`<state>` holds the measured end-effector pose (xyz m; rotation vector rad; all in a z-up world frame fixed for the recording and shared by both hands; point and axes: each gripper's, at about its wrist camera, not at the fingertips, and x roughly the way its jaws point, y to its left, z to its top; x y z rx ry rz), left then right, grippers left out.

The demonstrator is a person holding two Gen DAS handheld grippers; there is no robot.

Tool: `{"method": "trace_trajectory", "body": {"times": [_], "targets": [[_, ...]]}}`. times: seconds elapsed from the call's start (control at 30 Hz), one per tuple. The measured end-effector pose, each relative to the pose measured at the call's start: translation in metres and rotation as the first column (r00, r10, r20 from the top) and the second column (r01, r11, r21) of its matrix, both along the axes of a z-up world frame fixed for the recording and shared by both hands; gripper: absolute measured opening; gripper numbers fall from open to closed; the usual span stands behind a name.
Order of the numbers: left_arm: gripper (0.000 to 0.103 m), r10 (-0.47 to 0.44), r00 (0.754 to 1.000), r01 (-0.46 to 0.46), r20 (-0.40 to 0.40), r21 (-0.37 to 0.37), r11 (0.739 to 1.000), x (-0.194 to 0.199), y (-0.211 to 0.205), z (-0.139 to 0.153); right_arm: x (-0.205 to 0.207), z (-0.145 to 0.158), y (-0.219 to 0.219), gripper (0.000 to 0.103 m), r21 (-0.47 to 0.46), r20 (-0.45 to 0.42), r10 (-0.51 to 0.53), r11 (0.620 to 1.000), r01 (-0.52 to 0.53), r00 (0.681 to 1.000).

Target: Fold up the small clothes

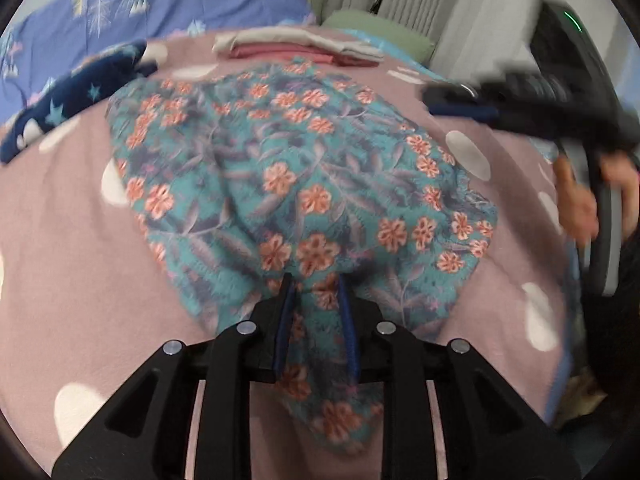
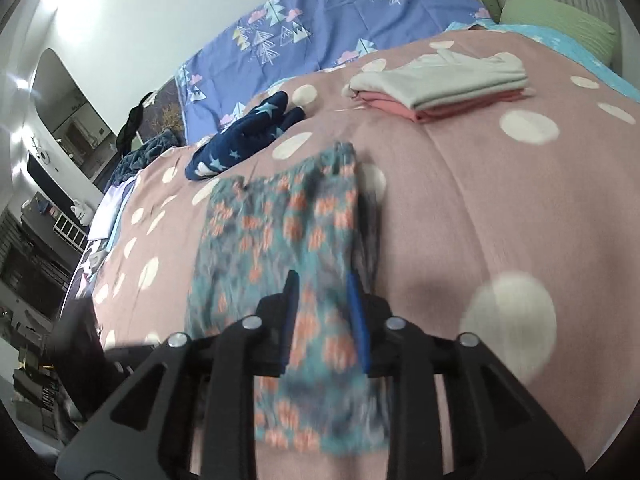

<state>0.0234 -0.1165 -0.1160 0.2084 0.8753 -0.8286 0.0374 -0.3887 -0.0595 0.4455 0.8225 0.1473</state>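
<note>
A teal garment with orange flowers (image 1: 300, 184) (image 2: 280, 220) lies spread on the pink spotted blanket (image 1: 60, 240) (image 2: 500, 200). My left gripper (image 1: 315, 292) sits at its near edge, and the cloth gathers in folds into the narrow gap between the blue pads, so it looks shut on the fabric. My right gripper (image 2: 323, 280) hovers over the garment's right edge with its fingers apart. The cloth shows flat underneath them, not pinched. In the left wrist view the right gripper (image 1: 452, 104) hangs blurred above the blanket, right of the garment, held by a hand (image 1: 576, 200).
A folded stack of grey and pink clothes (image 1: 304, 48) (image 2: 448, 84) rests at the far side of the bed. A navy star-print garment (image 1: 72, 108) (image 2: 240, 140) lies crumpled at the left. Behind are a purple patterned sheet (image 2: 340, 20) and a green pillow (image 2: 560, 20).
</note>
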Motion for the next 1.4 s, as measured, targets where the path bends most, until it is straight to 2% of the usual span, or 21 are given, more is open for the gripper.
{"method": "trace_trajectory", "body": {"times": [0.07, 0.17, 0.23, 0.27, 0.3, 0.4, 0.47, 0.53, 0.6, 0.67, 0.73, 0.83, 0.9, 1.0, 1.03, 1.1, 1.17, 1.23, 1.3, 1.37, 1.4], "targets": [[0.031, -0.003, 1.0, 0.002, 0.024, 0.021, 1.0, -0.005, -0.004, 0.001, 0.023, 0.001, 0.0, 0.032, -0.025, -0.003, 0.005, 1.0, -0.005, 1.0], [0.038, -0.017, 1.0, 0.017, 0.023, 0.026, 1.0, -0.008, -0.008, 0.001, 0.058, -0.005, 0.002, 0.05, -0.088, -0.029, 0.009, 0.996, -0.011, 1.0], [0.047, -0.031, 0.999, 0.03, 0.023, 0.035, 0.999, -0.011, -0.012, 0.002, 0.077, -0.014, 0.002, 0.052, -0.101, -0.065, 0.017, 0.995, -0.023, 0.998], [0.055, -0.04, 0.999, 0.039, 0.027, 0.04, 0.998, -0.013, -0.013, 0.001, 0.085, -0.02, 0.003, 0.025, -0.076, -0.085, 0.032, 0.996, -0.039, 0.996], [0.059, -0.056, 0.997, 0.053, 0.044, 0.061, 0.997, -0.017, -0.018, 0.0, 0.088, -0.024, 0.003, 0.007, -0.045, -0.089, 0.051, 0.997, -0.055, 0.995], [0.061, -0.078, 0.992, 0.065, 0.102, 0.117, 0.991, -0.027, -0.028, -0.001, 0.083, -0.027, -0.007, 0.006, -0.039, -0.054, 0.022, 0.999, -0.024, 0.998], [0.061, -0.077, 0.992, 0.067, 0.096, 0.103, 0.992, -0.027, -0.025, -0.001, 0.086, -0.047, -0.019, 0.007, -0.006, -0.115, -0.003, 1.0, 0.003, 0.993], [0.061, -0.076, 0.995, 0.072, 0.072, 0.066, 0.995, -0.023, -0.019, -0.001, 0.084, -0.051, -0.021, 0.008, 0.001, -0.106, 0.007, 1.0, -0.007, 0.994], [0.061, -0.076, 0.995, 0.073, 0.065, 0.048, 0.996, -0.022, -0.016, 0.0, 0.078, -0.036, -0.017, 0.014, -0.055, -0.068, -0.007, 0.998, 0.003, 0.998], [0.061, -0.076, 0.995, 0.073, 0.066, 0.046, 0.996, -0.023, -0.016, 0.0, 0.074, -0.017, -0.011, 0.014, -0.111, -0.008, -0.016, 0.994, 0.015, 1.0], [0.061, -0.076, 0.995, 0.073, 0.067, 0.049, 0.996, -0.022, -0.017, 0.0, 0.075, -0.002, -0.003, 0.014, -0.129, 0.033, 0.031, 0.991, -0.027, 0.999], [0.061, -0.075, 0.995, 0.072, 0.065, 0.047, 0.996, -0.022, -0.017, 0.0, 0.099, 0.001, 0.007, 0.017, -0.234, -0.014, 0.022, 0.972, -0.024, 1.0], [0.061, -0.073, 0.995, 0.07, 0.066, 0.046, 0.996, -0.021, -0.019, -0.001, 0.122, -0.006, -0.001, 0.046, -0.206, -0.061, 0.02, 0.978, -0.032, 0.998], [0.061, -0.073, 0.995, 0.07, 0.064, 0.046, 0.996, -0.021, -0.02, 0.0, 0.148, -0.021, -0.019, 0.048, -0.086, -0.095, 0.019, 0.996, -0.028, 0.995], [0.061, -0.073, 0.995, 0.07, 0.061, 0.042, 0.997, -0.021, -0.02, -0.001, 0.154, -0.025, -0.021, 0.047, -0.054, -0.102, 0.047, 0.997, -0.052, 0.994], [0.061, -0.072, 0.996, 0.071, 0.056, 0.033, 0.997, -0.021, -0.018, -0.001, 0.16, -0.028, -0.015, 0.007, -0.048, -0.123, 0.106, 0.992, -0.113, 0.987], [0.061, -0.072, 0.996, 0.071, 0.052, 0.025, 0.997, -0.021, -0.016, 0.0, 0.152, -0.015, -0.01, 0.007, -0.076, -0.069, 0.109, 0.991, -0.114, 0.992], [0.061, -0.069, 0.996, 0.068, 0.052, 0.02, 0.997, -0.02, -0.015, 0.0, 0.137, 0.008, -0.015, 0.006, -0.033, 0.06, 0.11, 0.994, -0.108, 0.992], [0.061, -0.061, 0.997, 0.06, 0.051, 0.016, 0.998, -0.019, -0.015, 0.0, 0.139, 0.011, -0.02, 0.006, -0.007, 0.109, 0.106, 0.994, -0.106, 0.988], [0.061, -0.059, 0.997, 0.059, 0.048, 0.014, 0.998, -0.018, -0.014, 0.0, 0.156, -0.009, -0.017, 0.007, -0.048, 0.054, 0.124, 0.991, -0.122, 0.991], [0.061, -0.059, 0.997, 0.058, 0.047, 0.012, 0.998, -0.018, -0.014, 0.0, 0.167, -0.029, -0.014, 0.008, -0.095, -0.024, 0.12, 0.988, -0.121, 0.993]]}}
